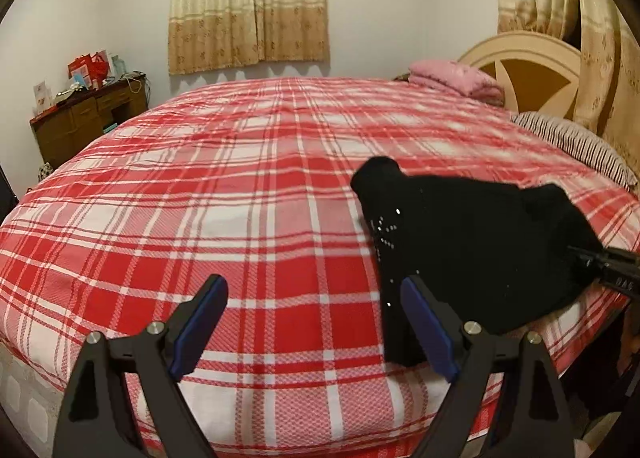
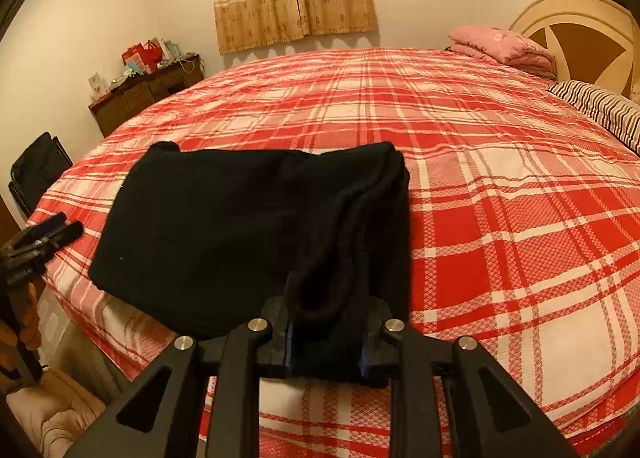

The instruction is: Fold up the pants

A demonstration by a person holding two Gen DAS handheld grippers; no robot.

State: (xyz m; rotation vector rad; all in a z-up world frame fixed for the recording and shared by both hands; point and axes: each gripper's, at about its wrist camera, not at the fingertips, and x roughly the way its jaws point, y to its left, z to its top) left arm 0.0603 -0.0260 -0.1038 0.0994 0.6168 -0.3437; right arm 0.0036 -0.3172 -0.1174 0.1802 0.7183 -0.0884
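Black pants [image 2: 224,226] folded on the plaid bedspread [image 2: 500,178], near the bed's front edge; right gripper [image 2: 326,338] clamped on them, left gripper [image 1: 314,322] released.

Right jaws pinch a bunched, rolled edge of the pants at their near right corner; fabric fills the gap between the blue pads. Left jaws spread wide over bare plaid, nothing between them, right finger [image 1: 426,328] just in front of the pants' near end. Pink folded blanket [image 2: 504,46] and striped pillow [image 2: 600,110] sit well apart by the headboard [image 2: 580,22].
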